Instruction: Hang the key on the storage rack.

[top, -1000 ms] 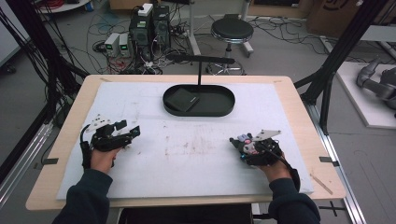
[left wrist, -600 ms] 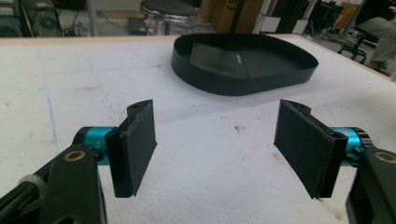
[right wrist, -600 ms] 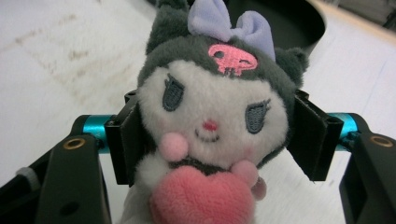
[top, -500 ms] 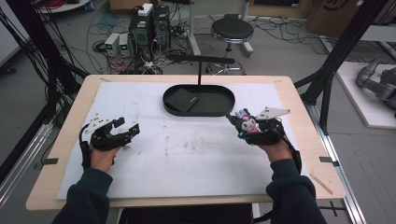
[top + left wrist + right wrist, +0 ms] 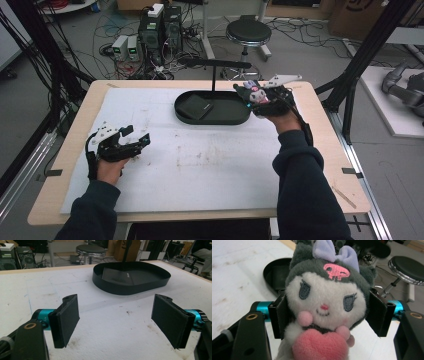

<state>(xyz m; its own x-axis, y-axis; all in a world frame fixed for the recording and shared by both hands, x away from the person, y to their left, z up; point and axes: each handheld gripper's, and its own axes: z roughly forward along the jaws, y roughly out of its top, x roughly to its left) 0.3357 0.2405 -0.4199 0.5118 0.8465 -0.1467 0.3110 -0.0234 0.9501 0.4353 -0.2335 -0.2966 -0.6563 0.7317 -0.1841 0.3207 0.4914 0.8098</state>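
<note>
We hold the plush doll in our right gripper, its jaws pinching the doll's grey-and-white head from both sides, above the right end of the black oval tray at the far side of the table. The step in hand, as we judge it, is setting the doll into the tray. To do that well, we should bring it over the bare part of the tray floor, clear of the flat black card lying at its left, lower until the doll's pink heart and feet rest inside the rim, and only then spread the jaws. We should also mind the black T-shaped stand behind the tray.

Our left gripper rests low over the white mat near the table's left edge, its jaws spread wide with nothing between them; they have just been opening.

In the right gripper view the doll blocks most of the tray, and its lower body is cut off at the bottom edge. In the high view the doll is small and blurred.
</note>
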